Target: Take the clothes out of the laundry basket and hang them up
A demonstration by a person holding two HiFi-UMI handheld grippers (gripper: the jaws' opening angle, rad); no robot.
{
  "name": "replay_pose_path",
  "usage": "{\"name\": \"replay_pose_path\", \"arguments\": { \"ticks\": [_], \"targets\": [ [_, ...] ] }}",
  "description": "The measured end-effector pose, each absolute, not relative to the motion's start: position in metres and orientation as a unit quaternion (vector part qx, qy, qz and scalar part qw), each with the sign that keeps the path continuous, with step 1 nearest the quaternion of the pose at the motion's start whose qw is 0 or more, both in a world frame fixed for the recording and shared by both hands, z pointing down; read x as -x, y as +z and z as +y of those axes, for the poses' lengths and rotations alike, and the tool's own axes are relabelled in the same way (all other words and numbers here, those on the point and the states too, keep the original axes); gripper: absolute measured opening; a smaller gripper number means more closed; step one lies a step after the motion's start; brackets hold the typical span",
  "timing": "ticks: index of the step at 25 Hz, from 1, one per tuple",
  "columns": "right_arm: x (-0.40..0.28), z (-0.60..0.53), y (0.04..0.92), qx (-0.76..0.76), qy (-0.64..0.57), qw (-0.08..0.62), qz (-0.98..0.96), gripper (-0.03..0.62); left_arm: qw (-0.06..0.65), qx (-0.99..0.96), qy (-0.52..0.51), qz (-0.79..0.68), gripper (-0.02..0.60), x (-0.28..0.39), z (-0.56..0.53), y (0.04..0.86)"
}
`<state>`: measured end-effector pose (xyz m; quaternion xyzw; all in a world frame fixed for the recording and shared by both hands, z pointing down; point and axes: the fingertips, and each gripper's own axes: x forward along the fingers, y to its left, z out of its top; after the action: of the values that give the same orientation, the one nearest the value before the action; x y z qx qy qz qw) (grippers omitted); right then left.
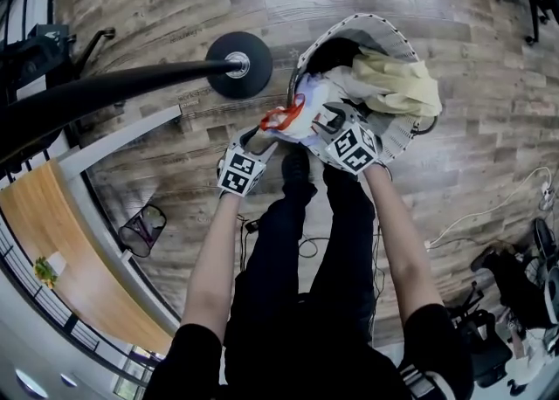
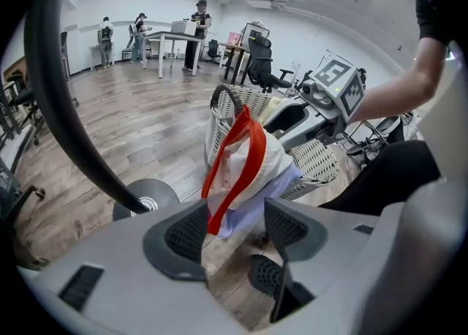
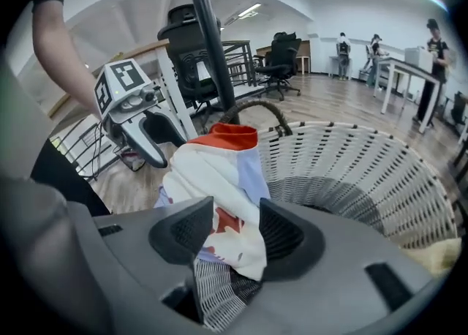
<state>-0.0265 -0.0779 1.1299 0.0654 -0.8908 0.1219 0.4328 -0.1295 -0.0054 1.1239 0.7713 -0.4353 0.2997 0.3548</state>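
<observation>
The black pole (image 1: 131, 84) runs off the left edge.

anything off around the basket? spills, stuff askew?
Nothing damaged, nothing spilled on the floor. Two untidy bits: the white garment with red trim sits draped over the near edge of the laundry basket instead of inside it, and a cream cloth is heaped high and looks to overhang the right rim.

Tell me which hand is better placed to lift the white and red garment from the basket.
Probably right. The garment fills the gap between the right tool's open jaws, so closing should grip it. At the left tool, cloth lies against one jaw only, with floor showing beside it.
</observation>
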Motion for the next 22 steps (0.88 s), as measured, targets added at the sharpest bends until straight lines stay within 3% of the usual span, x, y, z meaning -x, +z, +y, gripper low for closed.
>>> {"name": "replay_pose_path", "arguments": {
  "ticks": [6, 8, 10, 13, 22],
  "targets": [
    [0.045, -0.073, 1.143, -0.047, 0.113, 0.412, -0.903, 0.187, 0.353, -0.775, 0.312, -0.421, 0.264, 0.131, -0.006, 1.153],
    [0.049, -0.069, 1.143, -0.04, 0.107, 0.407, -0.906, 0.106, 0.36, -0.775, 0.305, -0.42, 0.261, 0.13, -0.009, 1.157],
    [0.049, -0.064, 1.142, -0.036, 0.105, 0.407, -0.906, 0.028, 0.373, -0.775, 0.299, -0.414, 0.218, 0.127, -0.01, 1.158],
    [0.044, -0.062, 1.139, -0.041, 0.115, 0.413, -0.902, 0.018, 0.386, -0.77, 0.304, -0.408, 0.041, 0.123, -0.008, 1.158],
    [0.009, -0.07, 1.086, -0.103, 0.144, 0.419, -0.89, 0.015, 0.391, -0.766, 0.288, -0.422, 0.026, 0.123, -0.009, 1.092]
  ]
}}
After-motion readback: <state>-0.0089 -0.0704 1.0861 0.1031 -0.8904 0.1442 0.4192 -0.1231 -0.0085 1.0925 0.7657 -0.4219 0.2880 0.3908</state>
